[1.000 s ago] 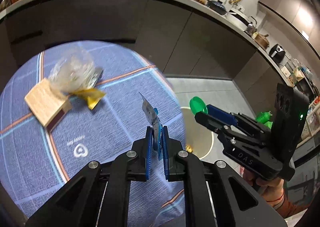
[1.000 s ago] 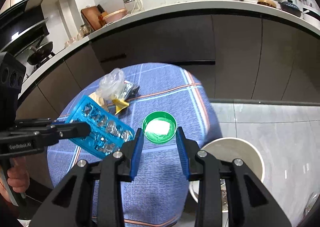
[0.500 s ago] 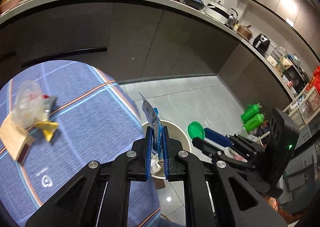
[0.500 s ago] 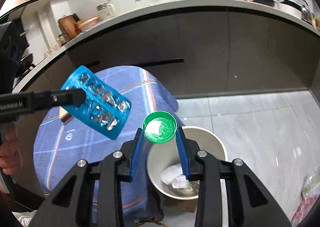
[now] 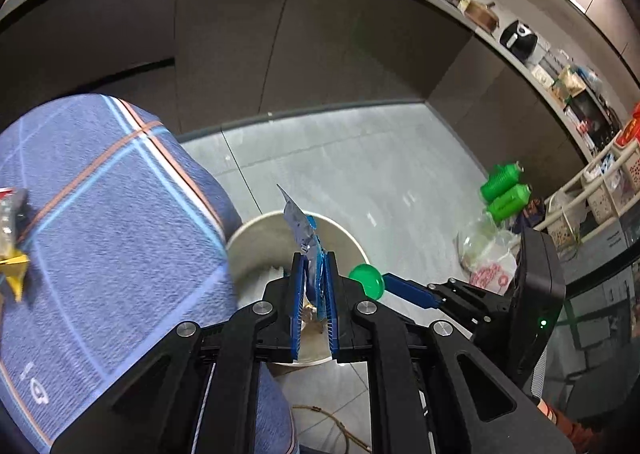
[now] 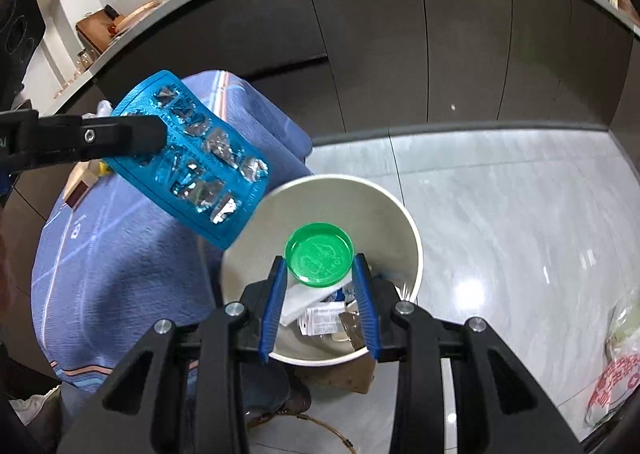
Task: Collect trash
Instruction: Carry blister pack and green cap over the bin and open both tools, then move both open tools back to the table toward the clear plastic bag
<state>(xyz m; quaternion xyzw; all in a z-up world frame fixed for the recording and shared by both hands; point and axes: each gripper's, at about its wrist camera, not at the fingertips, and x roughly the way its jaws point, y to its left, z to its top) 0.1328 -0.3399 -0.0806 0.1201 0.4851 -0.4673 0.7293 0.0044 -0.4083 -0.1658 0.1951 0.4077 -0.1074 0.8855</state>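
My left gripper [image 5: 313, 260] is shut on a blue blister pack [image 5: 304, 234], seen edge-on, and holds it over the white trash bin [image 5: 248, 250] on the floor. In the right wrist view the blister pack [image 6: 192, 157] hangs at the bin's left rim. My right gripper [image 6: 319, 266] is shut on a green lid [image 6: 319, 260] and holds it above the open bin [image 6: 400, 221], which has paper scraps inside. The green lid also shows in the left wrist view [image 5: 366, 281].
A round table with a blue plaid cloth [image 5: 100, 221] stands left of the bin, with a yellow wrapper [image 5: 14, 268] and a small box [image 6: 80, 185] on it. Green bottles [image 5: 504, 191] and plastic bags [image 5: 486, 254] lie on the floor at right. Dark cabinets stand behind.
Both grippers have swung right, off the table and over the bin, still holding the blister pack and the green lid. The lid now sits lower, above the bin's opening.
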